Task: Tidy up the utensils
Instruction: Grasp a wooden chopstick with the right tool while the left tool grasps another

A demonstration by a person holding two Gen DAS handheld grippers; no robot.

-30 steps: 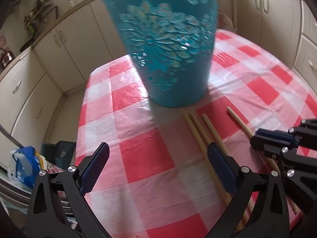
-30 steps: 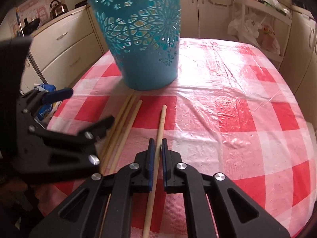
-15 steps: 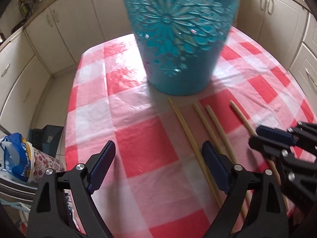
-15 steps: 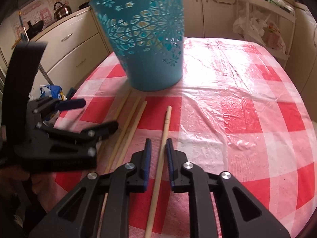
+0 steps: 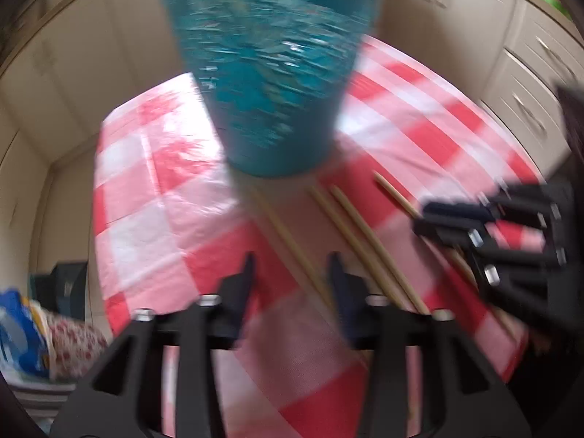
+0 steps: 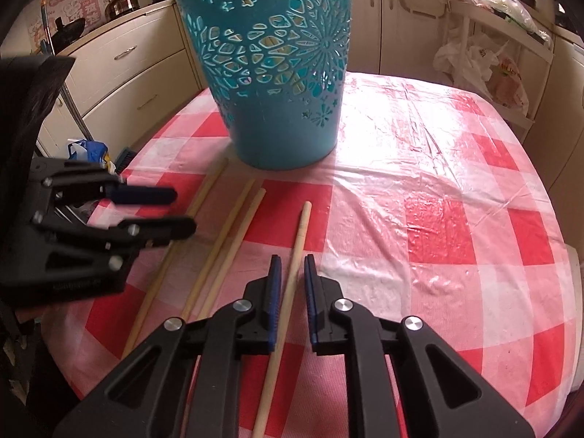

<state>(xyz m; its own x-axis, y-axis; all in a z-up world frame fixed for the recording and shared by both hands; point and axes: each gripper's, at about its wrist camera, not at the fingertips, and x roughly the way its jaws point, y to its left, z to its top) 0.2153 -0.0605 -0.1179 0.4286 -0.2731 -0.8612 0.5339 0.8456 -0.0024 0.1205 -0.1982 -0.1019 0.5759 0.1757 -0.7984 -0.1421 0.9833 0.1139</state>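
Several wooden chopsticks lie side by side on the red-and-white checked tablecloth, in front of a teal perforated basket. My right gripper straddles the rightmost chopstick. Its jaws are closing, with a thin gap left on each side, so the pads do not press. In the blurred left wrist view my left gripper is closing around the leftmost chopstick, which runs close to the right finger without being pinched. A pair of chopsticks lies between the two grippers. The left gripper hovers at the left.
The basket stands just beyond the chopstick tips. Cream cabinets ring the table. A kettle sits on the counter at the back left, plastic bags hang on a rack at the right, and a blue bag lies below the table's left edge.
The left gripper's jaws have narrowed from wide open and shifted over the leftmost chopstick. The right gripper's jaws went from shut to slightly apart, staying over the rightmost chopstick.
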